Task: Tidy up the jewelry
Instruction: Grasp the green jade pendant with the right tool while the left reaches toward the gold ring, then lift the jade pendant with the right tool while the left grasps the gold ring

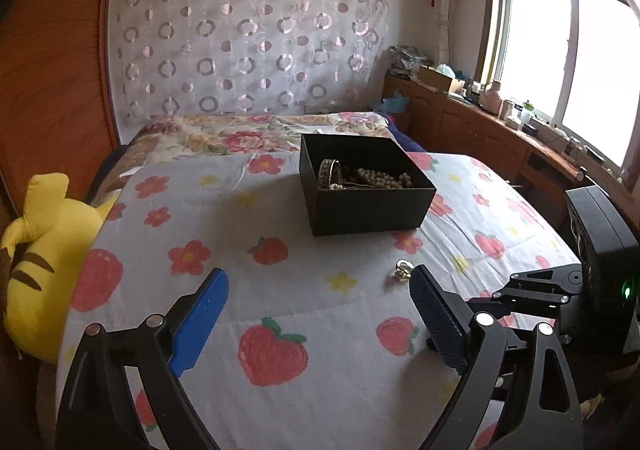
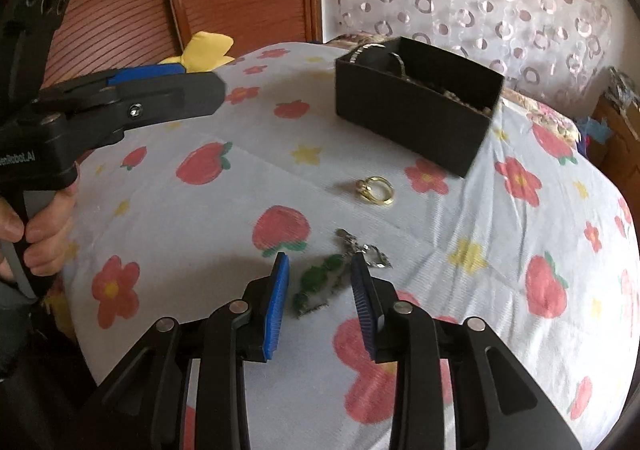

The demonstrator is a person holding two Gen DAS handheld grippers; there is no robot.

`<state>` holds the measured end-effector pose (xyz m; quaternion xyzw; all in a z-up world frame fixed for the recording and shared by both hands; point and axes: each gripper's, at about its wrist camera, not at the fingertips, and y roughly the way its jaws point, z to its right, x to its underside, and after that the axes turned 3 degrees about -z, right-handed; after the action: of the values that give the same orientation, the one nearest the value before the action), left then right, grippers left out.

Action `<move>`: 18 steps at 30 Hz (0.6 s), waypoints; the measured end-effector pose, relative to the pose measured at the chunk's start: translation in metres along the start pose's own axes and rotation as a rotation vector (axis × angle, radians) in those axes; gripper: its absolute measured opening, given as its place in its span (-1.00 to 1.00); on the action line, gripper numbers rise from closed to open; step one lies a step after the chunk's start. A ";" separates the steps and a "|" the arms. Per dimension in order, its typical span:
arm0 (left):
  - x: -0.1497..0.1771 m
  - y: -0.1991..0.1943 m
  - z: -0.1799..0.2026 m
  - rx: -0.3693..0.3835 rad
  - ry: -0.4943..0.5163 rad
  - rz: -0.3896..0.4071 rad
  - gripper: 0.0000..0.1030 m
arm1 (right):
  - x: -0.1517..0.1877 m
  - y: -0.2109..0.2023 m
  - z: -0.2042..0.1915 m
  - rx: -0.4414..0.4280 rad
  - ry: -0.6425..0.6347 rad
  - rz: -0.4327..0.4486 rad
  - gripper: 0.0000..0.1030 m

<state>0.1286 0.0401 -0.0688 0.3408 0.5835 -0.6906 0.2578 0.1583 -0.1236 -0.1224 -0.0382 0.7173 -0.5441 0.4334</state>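
Observation:
A black open box (image 1: 366,186) sits on the strawberry-print sheet (image 1: 280,210) and holds a pearl necklace (image 1: 380,178) and a bangle (image 1: 330,172). The box also shows in the right wrist view (image 2: 416,110). A gold ring (image 2: 376,190) lies in front of the box; it shows by my left gripper's right finger (image 1: 403,270). A green bead bracelet with a silver charm (image 2: 320,282) lies between the fingers of my right gripper (image 2: 320,270), which is open around it. My left gripper (image 1: 320,282) is open and empty over the sheet.
A yellow plush toy (image 1: 44,262) lies at the bed's left edge. A wooden wardrobe (image 1: 52,70) stands left. A wooden counter (image 1: 500,130) with clutter runs under the window on the right. A floral quilt (image 1: 248,134) lies behind the box.

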 end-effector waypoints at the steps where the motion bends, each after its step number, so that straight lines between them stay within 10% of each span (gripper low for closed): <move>1: 0.001 0.000 0.000 -0.001 -0.003 0.000 0.71 | -0.001 0.001 -0.005 0.017 -0.023 -0.001 -0.33; 6: 0.004 -0.003 -0.003 -0.012 0.000 -0.001 0.71 | 0.000 -0.001 -0.011 0.007 -0.063 0.002 -0.73; 18: -0.004 0.024 0.012 0.008 0.042 -0.064 0.71 | 0.012 -0.031 0.014 0.043 -0.016 0.066 -0.76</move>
<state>0.1469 0.0238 -0.0795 0.3374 0.5966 -0.6935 0.2220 0.1467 -0.1530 -0.1043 -0.0095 0.7030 -0.5443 0.4576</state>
